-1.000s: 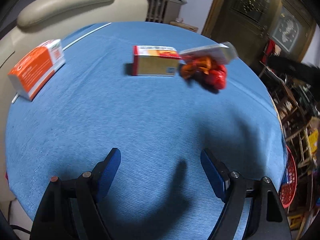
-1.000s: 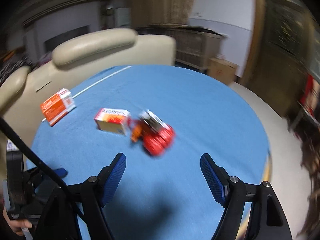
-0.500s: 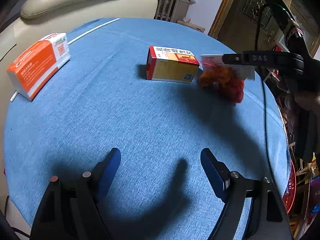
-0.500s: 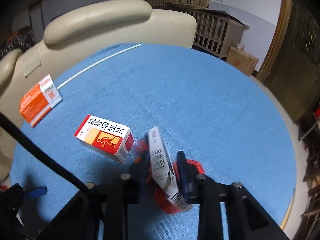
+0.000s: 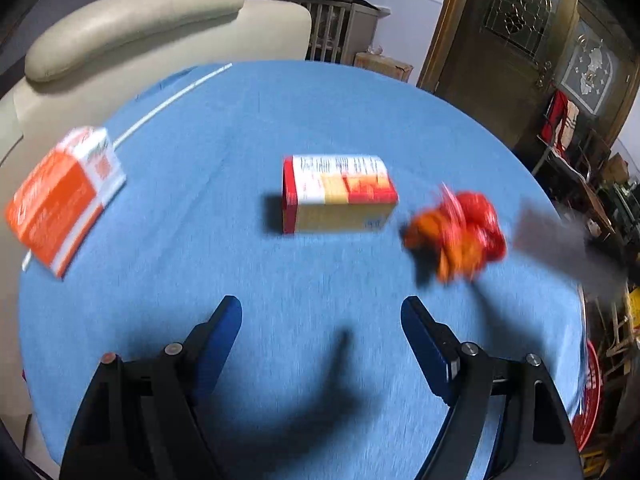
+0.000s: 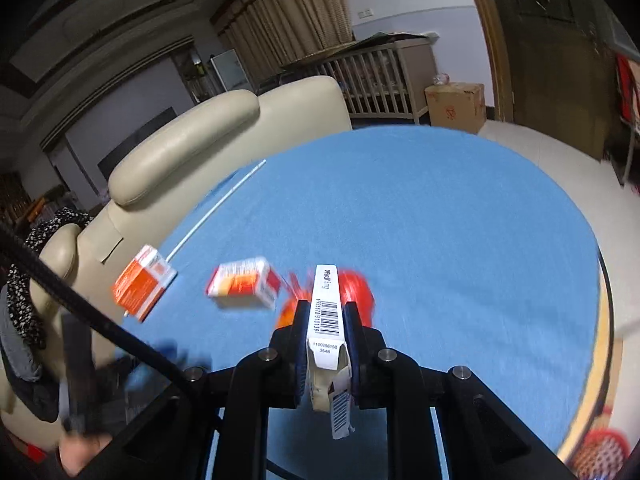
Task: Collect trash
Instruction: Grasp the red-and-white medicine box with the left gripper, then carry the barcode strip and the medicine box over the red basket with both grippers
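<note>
My right gripper [image 6: 327, 312] is shut on a flat white carton [image 6: 328, 312] with a barcode, held on edge above the blue table [image 6: 440, 220]. Below it lies a crumpled red-and-orange wrapper [image 6: 356, 284], seen in the left wrist view as the wrapper [image 5: 460, 228]. A red-and-yellow box [image 5: 336, 194] lies mid-table, and an orange-and-white box [image 5: 64, 196] lies at the left edge. My left gripper [image 5: 322, 320] hangs open over bare cloth in front of the red-and-yellow box. The right gripper shows there only as a grey blur [image 5: 560, 240].
A cream armchair [image 5: 140, 32] stands behind the table. A red mesh basket [image 6: 604, 450] sits on the floor beyond the table's right edge. A white stick [image 6: 216, 208] lies near the far-left rim. Dark wooden doors [image 5: 520, 40] and shelves fill the right.
My right gripper closed on the white carton and lifted it off the red wrapper, pulling back to the right. My left gripper moved forward toward the red-and-yellow box, still open.
</note>
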### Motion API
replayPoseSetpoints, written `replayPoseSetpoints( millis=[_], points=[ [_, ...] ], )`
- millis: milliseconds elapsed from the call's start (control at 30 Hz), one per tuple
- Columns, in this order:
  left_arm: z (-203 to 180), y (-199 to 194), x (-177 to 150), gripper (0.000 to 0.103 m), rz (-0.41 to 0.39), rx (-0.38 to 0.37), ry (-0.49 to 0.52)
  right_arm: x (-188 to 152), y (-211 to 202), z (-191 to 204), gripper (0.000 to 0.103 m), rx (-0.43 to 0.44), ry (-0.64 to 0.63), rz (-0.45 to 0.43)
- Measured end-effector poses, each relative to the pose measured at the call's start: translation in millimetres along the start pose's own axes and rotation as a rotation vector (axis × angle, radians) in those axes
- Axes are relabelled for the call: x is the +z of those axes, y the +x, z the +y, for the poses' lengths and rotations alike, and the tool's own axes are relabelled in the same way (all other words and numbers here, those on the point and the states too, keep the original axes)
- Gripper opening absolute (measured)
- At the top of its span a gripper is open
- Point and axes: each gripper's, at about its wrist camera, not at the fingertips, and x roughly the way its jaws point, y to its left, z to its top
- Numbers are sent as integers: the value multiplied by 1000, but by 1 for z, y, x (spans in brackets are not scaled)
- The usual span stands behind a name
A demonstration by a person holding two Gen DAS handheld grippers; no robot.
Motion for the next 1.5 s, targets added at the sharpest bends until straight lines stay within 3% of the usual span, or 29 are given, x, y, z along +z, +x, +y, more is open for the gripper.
replayPoseSetpoints(
  millis=[267,500,633,1133,1500],
  points=[
    [-27,40,45,85,8,62,39,-59,-9,-29,17,-8,90,44],
    [-38,66,58,85,38,110,45,-71,-10,-29,17,6,68,47],
    [-34,76,58,85,54,98,23,-76,-7,-26,17,13,64,56],
    [-40,-4,14,81,-60,165,86,-86,-27,-15,17,34,110,34],
    [-36,-39,-35,81,-67,113,72,-114,-12,15,20,-115,-58,144]
  ],
)
